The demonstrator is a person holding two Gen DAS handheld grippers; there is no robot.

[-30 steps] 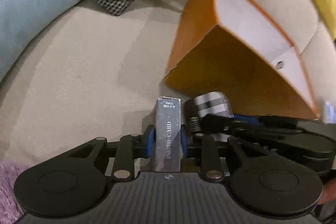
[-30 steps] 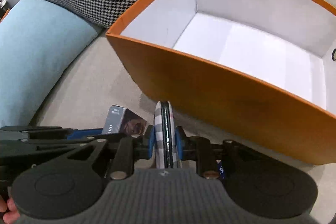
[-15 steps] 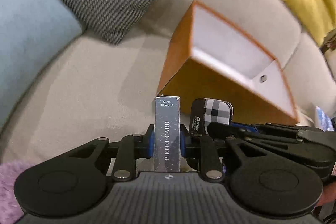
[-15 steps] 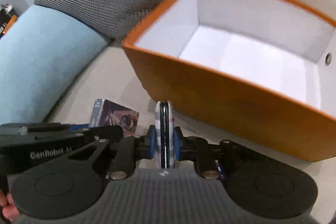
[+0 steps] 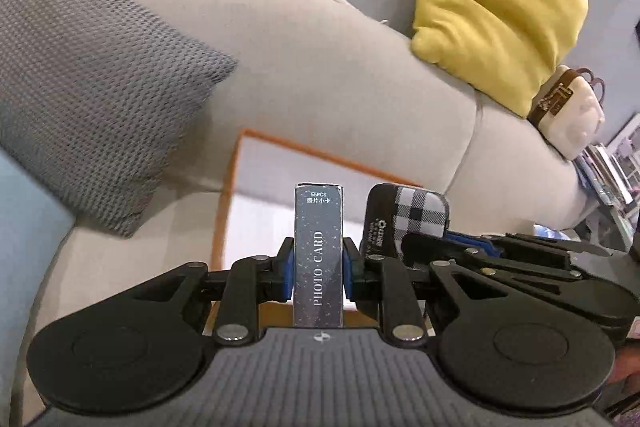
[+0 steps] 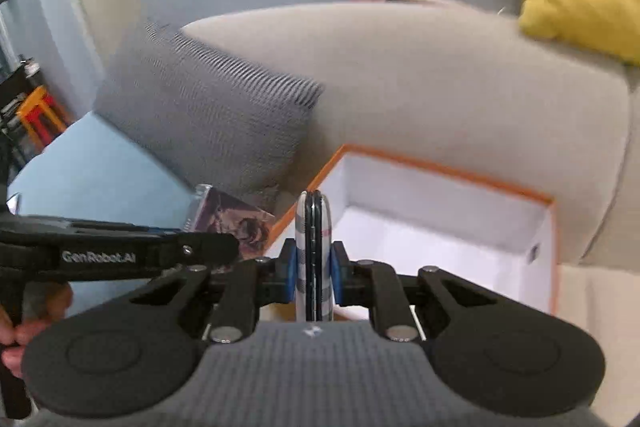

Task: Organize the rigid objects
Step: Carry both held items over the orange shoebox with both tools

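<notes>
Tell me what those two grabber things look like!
Both grippers, left and right, are black plastic, with bright blue pads on the fingertips, silver round pins, two big round discs and a ribbed grey base. White "GenRobot.AI" lettering runs along the left one's side.

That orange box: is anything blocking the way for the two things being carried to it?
Nothing visible. The orange box is open-topped and looks empty; the photo card box and plaid case are held just before it.
</notes>
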